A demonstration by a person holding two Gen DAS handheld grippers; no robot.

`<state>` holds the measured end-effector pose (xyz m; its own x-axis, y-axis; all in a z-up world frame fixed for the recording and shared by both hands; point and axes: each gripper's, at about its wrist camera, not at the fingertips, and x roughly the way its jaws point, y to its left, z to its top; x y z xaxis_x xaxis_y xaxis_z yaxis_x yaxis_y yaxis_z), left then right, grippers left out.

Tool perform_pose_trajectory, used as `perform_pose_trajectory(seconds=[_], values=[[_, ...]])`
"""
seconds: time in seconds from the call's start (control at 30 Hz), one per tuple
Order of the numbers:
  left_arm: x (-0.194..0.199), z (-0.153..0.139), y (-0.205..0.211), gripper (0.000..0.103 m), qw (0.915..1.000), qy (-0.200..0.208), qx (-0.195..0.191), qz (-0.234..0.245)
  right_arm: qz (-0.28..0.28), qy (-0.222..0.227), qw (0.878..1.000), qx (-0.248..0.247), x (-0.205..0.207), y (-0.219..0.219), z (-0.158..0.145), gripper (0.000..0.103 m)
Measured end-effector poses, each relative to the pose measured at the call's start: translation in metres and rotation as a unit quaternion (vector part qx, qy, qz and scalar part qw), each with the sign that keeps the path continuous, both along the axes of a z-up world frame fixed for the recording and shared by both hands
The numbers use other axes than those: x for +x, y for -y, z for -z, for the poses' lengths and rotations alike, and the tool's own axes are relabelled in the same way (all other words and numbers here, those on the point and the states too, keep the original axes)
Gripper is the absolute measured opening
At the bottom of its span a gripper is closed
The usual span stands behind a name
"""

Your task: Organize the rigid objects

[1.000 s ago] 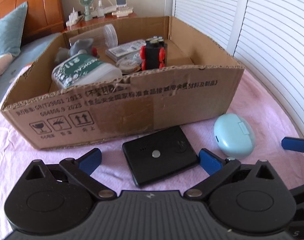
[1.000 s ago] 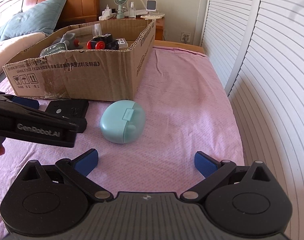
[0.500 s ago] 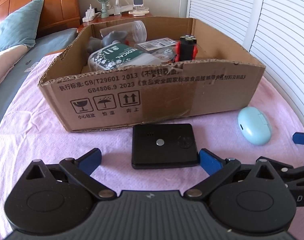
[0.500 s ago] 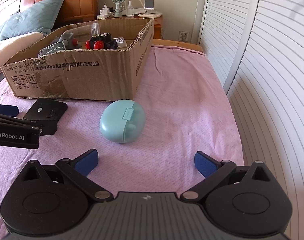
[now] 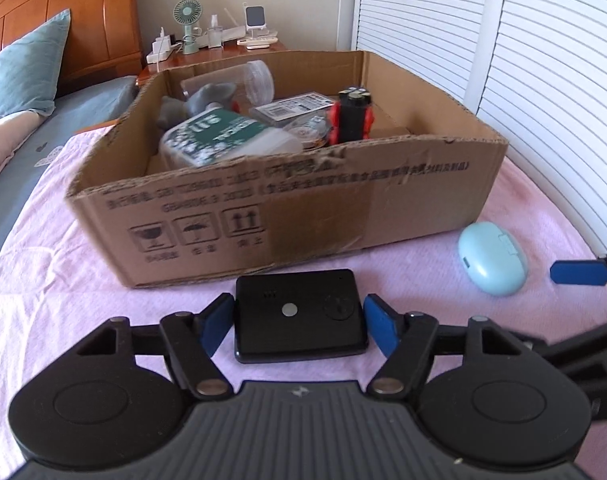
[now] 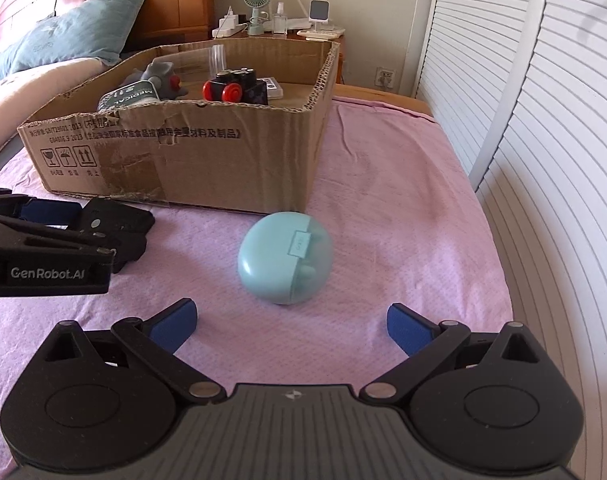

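Observation:
A flat black box (image 5: 299,314) lies on the pink bedspread just in front of a cardboard box (image 5: 343,208). My left gripper (image 5: 299,322) is open, its blue pads on either side of the black box, close to its edges. A pale blue oval case (image 6: 285,256) lies to the right; it also shows in the left wrist view (image 5: 493,262). My right gripper (image 6: 289,324) is open and empty just short of the case. The black box (image 6: 119,224) is partly hidden behind the left gripper in the right wrist view.
The cardboard box (image 6: 239,148) holds a toy truck with red wheels (image 6: 235,86), a green-labelled bottle (image 5: 223,138), a grey plush and a clear cup. A nightstand with a fan (image 5: 187,20) stands behind. Slatted white doors (image 6: 543,120) run along the right. A pillow (image 6: 71,42) lies back left.
My left gripper has moved forward and its pads have narrowed around the black box. My right gripper has moved closer to the blue case.

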<state>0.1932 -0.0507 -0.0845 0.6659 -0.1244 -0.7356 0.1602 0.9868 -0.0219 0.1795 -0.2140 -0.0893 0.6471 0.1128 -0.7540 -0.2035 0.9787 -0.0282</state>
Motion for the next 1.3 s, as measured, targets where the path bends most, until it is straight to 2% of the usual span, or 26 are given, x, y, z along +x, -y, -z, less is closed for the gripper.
perform_pose_trajectory(seconds=[0.37, 0.6, 0.73, 0.93, 1.07, 1.13, 1.3], values=[[-0.012, 0.000, -0.023, 0.071, 1.0000, -0.002, -0.001, -0.007, -0.001, 0.012, 1.000, 0.001, 0.015, -0.013, -0.005, 0.075], [-0.011, 0.001, -0.023, 0.073, 1.0000, -0.002, 0.000, -0.008, 0.012, 0.016, 1.000, 0.001, 0.026, -0.013, -0.004, 0.071], [-0.012, 0.001, -0.022, 0.075, 1.0000, -0.003, -0.001, -0.008, 0.011, 0.017, 1.000, 0.002, 0.028, -0.012, -0.006, 0.058], [-0.007, 0.000, -0.022, 0.077, 0.9999, -0.013, 0.001, -0.009, 0.001, 0.016, 1.000, 0.002, 0.032, -0.010, -0.006, 0.058], [-0.005, -0.001, -0.023, 0.073, 0.9994, -0.019, -0.001, -0.029, -0.001, 0.018, 1.000, -0.004, 0.032, -0.013, -0.006, 0.058], [-0.004, -0.002, -0.023, 0.070, 0.9993, -0.021, -0.001, -0.030, -0.003, 0.015, 1.000, -0.004, 0.032, -0.013, -0.007, 0.058], [-0.003, -0.003, -0.030, 0.069, 0.9995, -0.025, -0.009, -0.017, -0.011, 0.006, 1.000, -0.004, 0.030, -0.011, -0.009, 0.058]])
